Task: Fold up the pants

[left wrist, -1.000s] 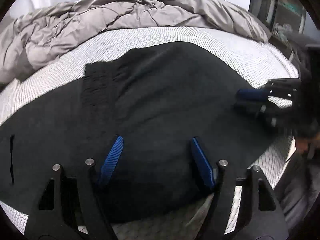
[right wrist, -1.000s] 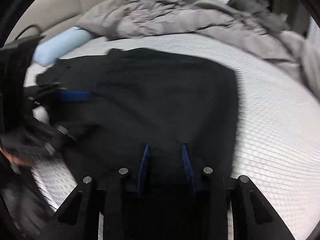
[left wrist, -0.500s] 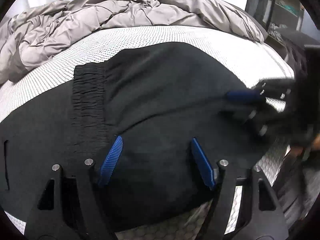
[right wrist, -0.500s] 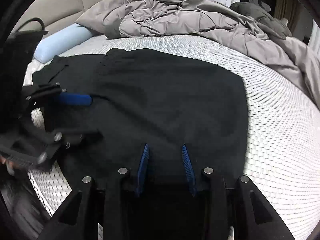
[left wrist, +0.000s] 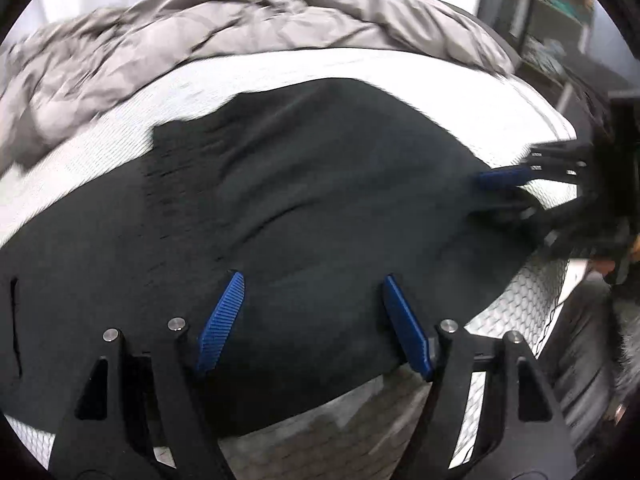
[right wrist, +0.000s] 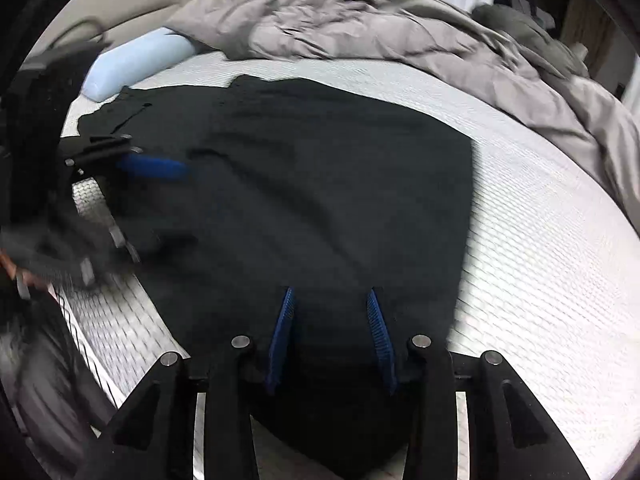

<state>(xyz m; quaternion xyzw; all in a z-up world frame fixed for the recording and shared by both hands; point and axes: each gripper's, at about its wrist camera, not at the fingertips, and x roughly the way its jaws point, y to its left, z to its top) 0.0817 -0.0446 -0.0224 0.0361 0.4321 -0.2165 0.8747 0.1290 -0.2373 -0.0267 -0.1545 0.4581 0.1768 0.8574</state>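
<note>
Two grippers hover at the near edge of the black pants (left wrist: 320,208), and we judge neither is gripping. Our left gripper (left wrist: 312,320) stands wide over the cloth. Our right gripper (right wrist: 330,332) is narrower, its jaws just now easing apart, fabric lying between but not pinched. Beyond the pads the pants spread flat up the bed (right wrist: 540,220), waistband far left. Best to smooth the fold and square its edges before regrasping.
</note>
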